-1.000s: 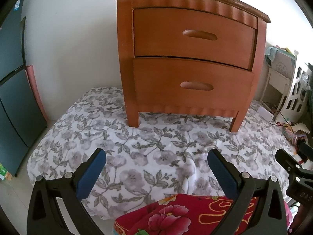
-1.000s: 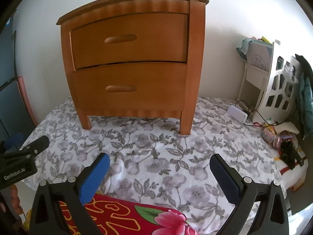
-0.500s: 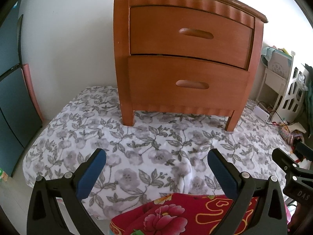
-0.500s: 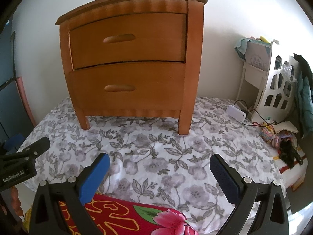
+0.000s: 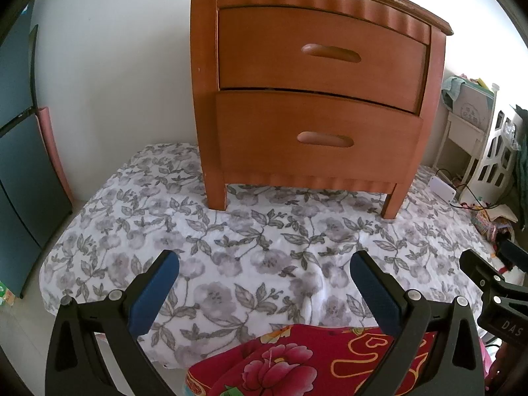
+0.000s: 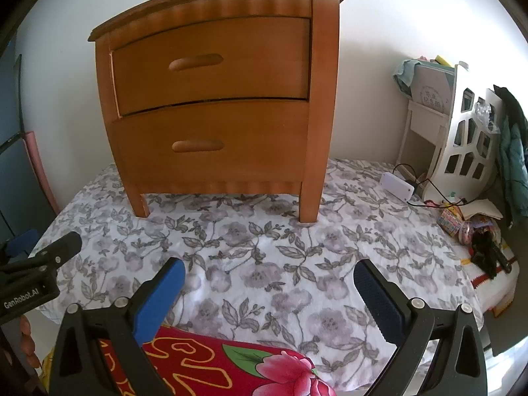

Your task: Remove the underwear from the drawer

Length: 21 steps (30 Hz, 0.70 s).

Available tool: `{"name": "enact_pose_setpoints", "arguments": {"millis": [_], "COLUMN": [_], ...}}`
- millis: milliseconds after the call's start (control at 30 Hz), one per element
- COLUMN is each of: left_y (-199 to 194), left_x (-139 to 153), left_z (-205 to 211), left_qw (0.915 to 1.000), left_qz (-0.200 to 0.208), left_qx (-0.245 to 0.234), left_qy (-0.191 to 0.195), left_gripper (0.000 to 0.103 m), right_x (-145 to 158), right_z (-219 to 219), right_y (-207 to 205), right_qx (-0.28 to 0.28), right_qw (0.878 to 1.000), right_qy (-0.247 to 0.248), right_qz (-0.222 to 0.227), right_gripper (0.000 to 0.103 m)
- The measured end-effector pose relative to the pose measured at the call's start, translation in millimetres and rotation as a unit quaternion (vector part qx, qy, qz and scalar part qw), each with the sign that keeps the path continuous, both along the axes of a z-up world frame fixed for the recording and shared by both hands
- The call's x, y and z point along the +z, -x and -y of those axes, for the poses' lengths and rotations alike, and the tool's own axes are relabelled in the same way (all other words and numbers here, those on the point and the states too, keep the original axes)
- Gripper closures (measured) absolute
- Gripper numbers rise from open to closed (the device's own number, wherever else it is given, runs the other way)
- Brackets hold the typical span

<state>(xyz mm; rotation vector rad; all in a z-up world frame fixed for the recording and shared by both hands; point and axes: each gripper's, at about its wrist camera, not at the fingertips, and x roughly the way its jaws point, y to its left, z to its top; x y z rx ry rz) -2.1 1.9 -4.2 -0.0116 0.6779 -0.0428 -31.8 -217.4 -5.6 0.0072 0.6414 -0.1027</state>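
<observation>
The underwear cannot be seen; both drawers of the wooden nightstand [image 5: 313,99] are pushed in, the upper drawer [image 5: 321,56] and the lower drawer [image 5: 316,138], each with a recessed oval handle. The nightstand stands on a grey floral sheet [image 5: 257,247], well ahead of both grippers. The left gripper [image 5: 264,283] holds its blue-padded fingers wide apart over the sheet, empty; "GenRobot.AI" reads on its body in the right view. The right gripper [image 6: 267,287] is likewise spread and empty, with "DAS" legible in the left view. A red floral blanket [image 6: 211,363] lies nearest.
</observation>
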Motion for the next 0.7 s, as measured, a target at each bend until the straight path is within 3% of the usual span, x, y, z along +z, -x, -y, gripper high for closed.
{"name": "enact_pose_setpoints", "arguments": {"millis": [500,700], "left_y": [0.3,2.4], "left_x": [3.3,6.1], "left_z": [-0.1,3.2], "left_qw": [0.9995,0.9996], "left_qz": [0.004,0.011], "left_qx": [-0.021,-0.022], "left_qy": [0.023,0.015], "left_gripper": [0.000,0.000], "right_x": [-1.3,-2.6], "right_z": [0.9,2.0], "right_y": [-0.5,0.1], "right_qx": [-0.001,-0.002], "right_qw": [1.000,1.000], "right_qy": [-0.002,-0.003], "right_qz": [-0.001,-0.002], "right_gripper": [0.000,0.000]}}
